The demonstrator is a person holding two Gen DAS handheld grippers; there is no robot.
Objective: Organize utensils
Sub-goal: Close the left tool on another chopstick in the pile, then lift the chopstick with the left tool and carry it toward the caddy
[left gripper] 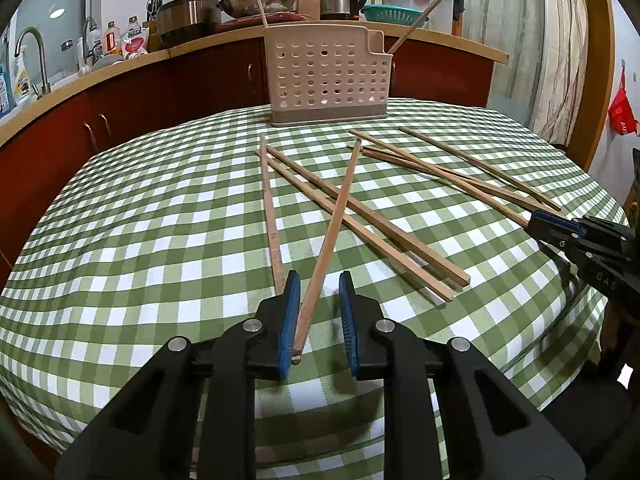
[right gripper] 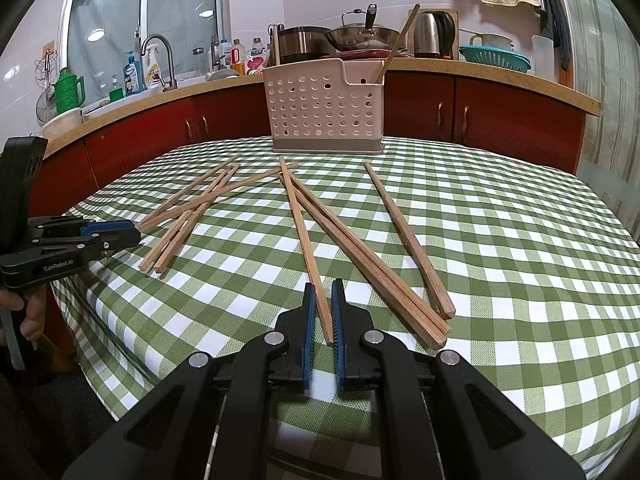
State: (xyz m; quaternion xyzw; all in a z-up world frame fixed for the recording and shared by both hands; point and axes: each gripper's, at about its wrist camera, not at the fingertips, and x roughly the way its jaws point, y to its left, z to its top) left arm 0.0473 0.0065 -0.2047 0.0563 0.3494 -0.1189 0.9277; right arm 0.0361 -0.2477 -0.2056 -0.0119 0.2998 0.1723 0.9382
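Several wooden chopsticks lie scattered on the green checked tablecloth (left gripper: 160, 220). A white perforated utensil holder (left gripper: 328, 76) stands at the table's far edge with two chopsticks upright in it; it also shows in the right wrist view (right gripper: 324, 108). My left gripper (left gripper: 320, 284) is open around the near end of one chopstick (left gripper: 332, 224), which rests against the left pad. My right gripper (right gripper: 322, 292) has its pads narrowly apart around the near end of another chopstick (right gripper: 304, 240). Whether the pads press it is unclear. The right gripper also shows in the left wrist view (left gripper: 536, 220).
Behind the table runs a kitchen counter (right gripper: 480, 72) with red cabinets, a sink tap (right gripper: 160, 56), pots, a kettle (right gripper: 430, 34) and a teal colander (right gripper: 496, 58). The table edge drops off close under both grippers. The left gripper shows at left in the right wrist view (right gripper: 132, 234).
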